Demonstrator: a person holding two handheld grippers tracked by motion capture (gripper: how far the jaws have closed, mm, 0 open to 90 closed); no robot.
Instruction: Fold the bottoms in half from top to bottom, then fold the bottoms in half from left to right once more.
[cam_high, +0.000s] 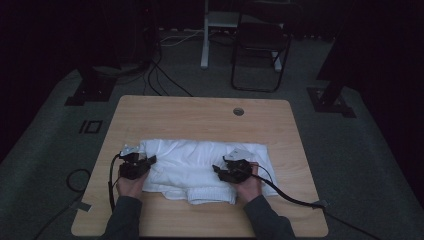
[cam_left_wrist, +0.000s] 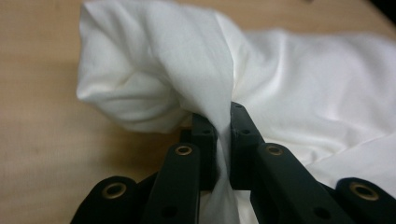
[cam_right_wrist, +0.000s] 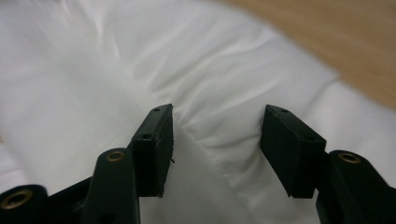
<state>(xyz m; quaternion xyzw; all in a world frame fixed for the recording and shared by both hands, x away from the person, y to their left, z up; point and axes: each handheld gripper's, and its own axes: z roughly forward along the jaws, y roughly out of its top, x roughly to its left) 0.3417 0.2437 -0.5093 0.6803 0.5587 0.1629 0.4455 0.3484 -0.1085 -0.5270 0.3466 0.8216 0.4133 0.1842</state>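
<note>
Two grippers are working one white cloth (cam_high: 200, 167). Left gripper (cam_left_wrist: 223, 135) is clamping a bunched fold of it, jaws nearly together with fabric pinched between the pads and trailing down between the arms. Right gripper (cam_right_wrist: 215, 149) is standing with jaws apart over the cloth; a raised crease is lying between the pads, neither pad pressing on it.

In the high view the cloth is lying folded across the near half of the table (cam_high: 200, 112), a ribbed hem facing the person. Judged soft, light and limp: it is likely to sag and drag rather than slide, so grips belong on edges or gathered folds.

Count: one cloth, one table, two grippers, two hands.
</note>
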